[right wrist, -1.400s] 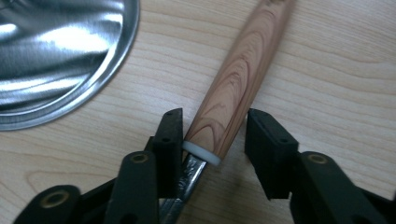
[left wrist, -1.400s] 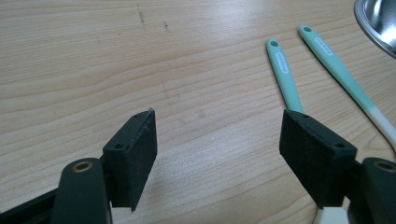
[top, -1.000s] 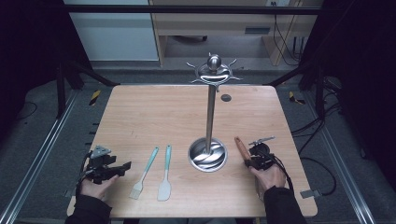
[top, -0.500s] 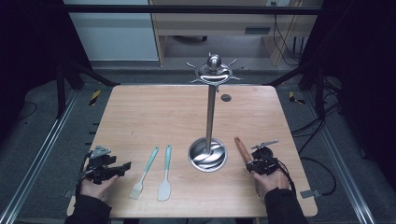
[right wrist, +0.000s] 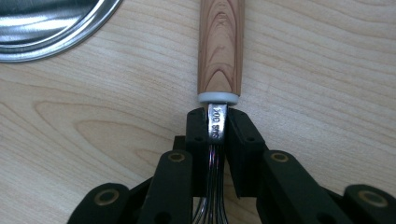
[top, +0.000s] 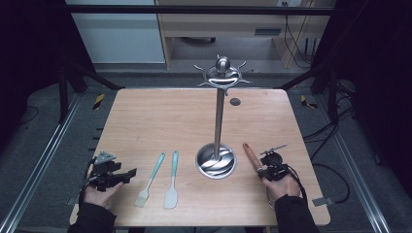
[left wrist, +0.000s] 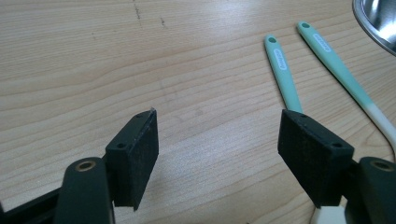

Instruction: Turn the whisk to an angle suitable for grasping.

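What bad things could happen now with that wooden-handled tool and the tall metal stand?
The right gripper pinches only the thin metal neck of the whisk, and its fingers have just been closing, so the heavy wooden handle might swing or slip. Lifting it could bump the stand's base close beside it, or knock the tall stand's hooks.

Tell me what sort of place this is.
Probably a lab or recording station rather than a kitchen: a bare wooden table ringed by metal frame rails and loose cables on a grey floor, with kitchen tools staged on it, a steel utensil stand and a wooden-handled whisk.
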